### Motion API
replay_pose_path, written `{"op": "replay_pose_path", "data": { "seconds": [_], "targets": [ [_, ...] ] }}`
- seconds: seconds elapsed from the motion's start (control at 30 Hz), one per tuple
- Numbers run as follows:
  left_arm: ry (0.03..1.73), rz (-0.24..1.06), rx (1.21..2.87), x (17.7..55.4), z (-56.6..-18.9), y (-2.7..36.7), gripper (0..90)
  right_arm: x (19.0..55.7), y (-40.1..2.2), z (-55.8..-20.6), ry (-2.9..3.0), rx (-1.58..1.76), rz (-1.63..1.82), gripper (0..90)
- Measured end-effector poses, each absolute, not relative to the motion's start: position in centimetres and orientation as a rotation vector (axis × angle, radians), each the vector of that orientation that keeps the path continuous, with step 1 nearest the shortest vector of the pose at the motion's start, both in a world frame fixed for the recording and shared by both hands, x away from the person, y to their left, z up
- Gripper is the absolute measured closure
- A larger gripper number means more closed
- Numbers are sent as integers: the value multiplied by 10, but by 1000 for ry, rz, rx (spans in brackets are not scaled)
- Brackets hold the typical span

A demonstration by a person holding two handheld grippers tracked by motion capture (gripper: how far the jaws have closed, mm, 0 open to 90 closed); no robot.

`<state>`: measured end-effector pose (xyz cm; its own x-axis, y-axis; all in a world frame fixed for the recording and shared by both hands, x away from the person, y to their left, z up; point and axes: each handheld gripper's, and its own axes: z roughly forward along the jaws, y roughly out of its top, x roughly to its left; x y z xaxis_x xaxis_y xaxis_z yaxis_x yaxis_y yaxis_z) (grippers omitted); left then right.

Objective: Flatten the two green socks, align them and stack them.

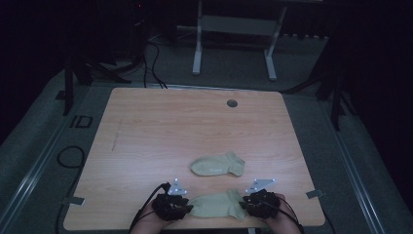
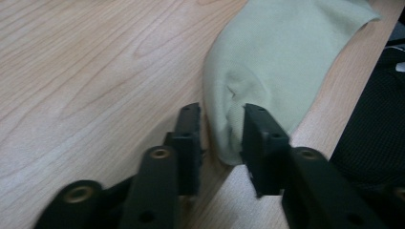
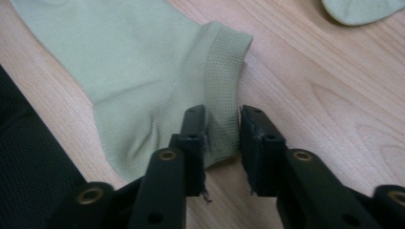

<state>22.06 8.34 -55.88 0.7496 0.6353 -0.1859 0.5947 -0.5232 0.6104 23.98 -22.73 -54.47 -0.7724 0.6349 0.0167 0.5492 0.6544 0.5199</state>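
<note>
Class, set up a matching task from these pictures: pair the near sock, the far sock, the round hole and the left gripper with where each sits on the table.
Things:
1. near sock
2. far sock
3. round hole
4. left gripper

Places:
A. near the table's far edge
B. at the near sock's toe end
C. along the front edge, between both grippers
D. mid-table, apart from the grippers

Pairs: 1-C, 2-D, 3-A, 4-B

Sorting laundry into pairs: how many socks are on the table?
2. One sock lies flat mid-table; the near sock lies at the front edge between the left gripper and right gripper, which grip its ends.
</note>
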Motion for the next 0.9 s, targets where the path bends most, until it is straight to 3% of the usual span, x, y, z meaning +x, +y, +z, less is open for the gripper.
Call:
{"op": "replay_pose_path", "data": {
  "seconds": [0.1, 0.17, 0.9],
  "targets": [
    [901, 88, 2282, 219, -560, 81, 858, 238, -226, -545, 2712, 965, 771, 822],
    [892, 111, 2299, 219, -558, 80, 872, 238, -225, -545, 2719, 963, 770, 837],
    [916, 140, 2180, 248, -508, 88, 878, 260, -234, -483, 2594, 969, 916, 844]
  ]
}}
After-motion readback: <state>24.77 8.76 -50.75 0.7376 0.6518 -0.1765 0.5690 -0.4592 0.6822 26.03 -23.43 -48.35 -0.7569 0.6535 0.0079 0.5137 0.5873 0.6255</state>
